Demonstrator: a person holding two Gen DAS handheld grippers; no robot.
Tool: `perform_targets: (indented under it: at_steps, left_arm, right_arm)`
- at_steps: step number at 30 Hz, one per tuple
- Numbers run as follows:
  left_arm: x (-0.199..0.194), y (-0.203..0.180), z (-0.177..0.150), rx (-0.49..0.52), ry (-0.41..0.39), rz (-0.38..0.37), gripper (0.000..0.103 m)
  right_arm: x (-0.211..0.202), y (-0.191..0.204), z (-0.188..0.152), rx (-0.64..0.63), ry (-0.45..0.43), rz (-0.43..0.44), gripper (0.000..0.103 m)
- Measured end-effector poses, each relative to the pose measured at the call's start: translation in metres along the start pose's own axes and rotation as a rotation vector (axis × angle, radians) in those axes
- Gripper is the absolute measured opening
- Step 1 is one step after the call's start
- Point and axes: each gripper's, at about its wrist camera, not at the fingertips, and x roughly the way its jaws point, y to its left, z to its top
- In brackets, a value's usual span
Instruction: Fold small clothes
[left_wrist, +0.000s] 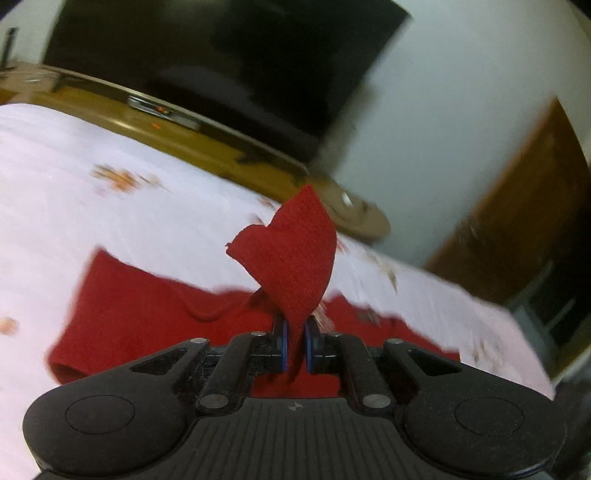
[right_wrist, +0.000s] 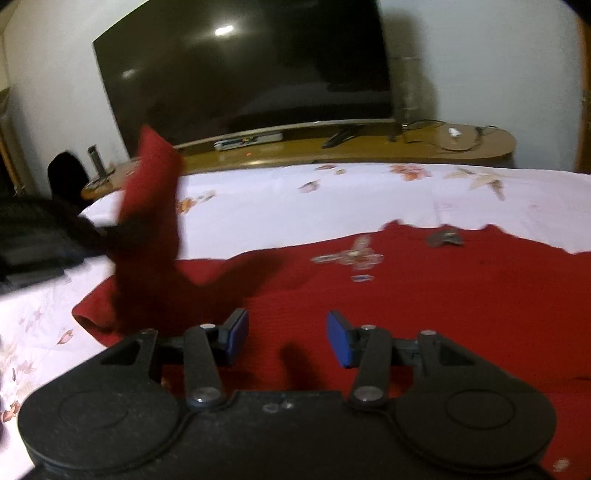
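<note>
A red knitted garment (left_wrist: 147, 314) lies spread on the white flowered bedsheet (left_wrist: 92, 206). My left gripper (left_wrist: 295, 332) is shut on a corner of it. That pinched flap (left_wrist: 295, 251) stands up between the blue pads. In the right wrist view the same lifted flap (right_wrist: 151, 192) rises at the left, and the left gripper below it is a dark blur (right_wrist: 92, 236). My right gripper (right_wrist: 288, 336) hovers open over the red garment (right_wrist: 424, 295), nothing between its blue pads (right_wrist: 340, 339). A pale decoration (right_wrist: 347, 256) shows on the garment's front.
Behind the bed runs a wooden TV bench (right_wrist: 369, 147) with a large dark television (right_wrist: 240, 66), a remote and cables on it. A wooden door (left_wrist: 517, 221) is at the right in the left wrist view. The bedsheet (right_wrist: 295, 206) extends beyond the garment.
</note>
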Motion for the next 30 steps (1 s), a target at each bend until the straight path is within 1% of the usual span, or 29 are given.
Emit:
perform_targets:
  at_steps: [3,5,6,7,8,9,11,13,14,16,17,19,24,26,27,29,30]
  left_arm:
    - [0.030,-0.027,-0.022,0.053,0.090,0.027,0.009]
    - [0.048,-0.041,-0.036,0.110,0.174,0.067,0.009]
    - [0.051,-0.046,-0.045,0.122,0.205,0.083,0.009]
    - [0.051,-0.050,-0.049,0.139,0.210,0.090,0.011]
    - [0.045,-0.055,-0.051,0.162,0.196,0.095,0.018]
    - [0.038,-0.062,-0.052,0.180,0.183,0.096,0.035]
    - [0.028,-0.069,-0.048,0.201,0.158,0.084,0.051]
    - [0.012,-0.077,-0.047,0.237,0.131,0.089,0.051]
    - [0.008,-0.075,-0.045,0.250,0.126,0.089,0.051]
    - [0.000,-0.072,-0.039,0.238,0.129,0.102,0.051]
    - [-0.001,-0.066,-0.035,0.223,0.130,0.109,0.051]
    - [-0.007,-0.049,-0.031,0.191,0.118,0.147,0.051]
    - [-0.020,0.001,-0.020,0.110,0.089,0.253,0.051]
    - [-0.021,0.018,-0.017,0.075,0.074,0.280,0.051]
    - [-0.019,0.025,-0.016,0.065,0.068,0.290,0.051]
    - [-0.018,0.035,-0.015,0.053,0.060,0.305,0.051]
    - [-0.018,0.038,-0.015,0.049,0.060,0.308,0.051]
  right_arm:
    - [-0.014,-0.026,0.001,0.037,-0.017,-0.012,0.048]
    - [-0.021,-0.042,0.000,0.071,-0.020,-0.014,0.049]
    - [-0.023,-0.050,0.000,0.088,-0.017,-0.009,0.049]
    - [-0.025,-0.055,-0.001,0.097,-0.013,-0.005,0.050]
    - [-0.025,-0.059,-0.001,0.103,-0.008,0.001,0.050]
    - [-0.026,-0.062,-0.002,0.110,-0.004,0.010,0.051]
    - [-0.026,-0.068,-0.003,0.126,0.007,0.022,0.052]
    - [-0.026,-0.073,-0.003,0.148,0.017,0.038,0.053]
    - [-0.026,-0.074,-0.003,0.158,0.021,0.046,0.053]
    - [-0.026,-0.076,-0.003,0.173,0.033,0.061,0.053]
    - [-0.026,-0.075,-0.004,0.176,0.041,0.069,0.053]
    - [-0.025,-0.075,-0.005,0.190,0.067,0.088,0.053]
    - [-0.016,-0.074,-0.016,0.197,0.124,0.061,0.053]
    - [-0.008,-0.072,-0.018,0.200,0.148,0.063,0.045]
    - [-0.007,-0.071,-0.020,0.195,0.157,0.062,0.037]
    - [-0.002,-0.065,-0.022,0.183,0.167,0.068,0.029]
    - [0.000,-0.062,-0.023,0.175,0.164,0.067,0.022]
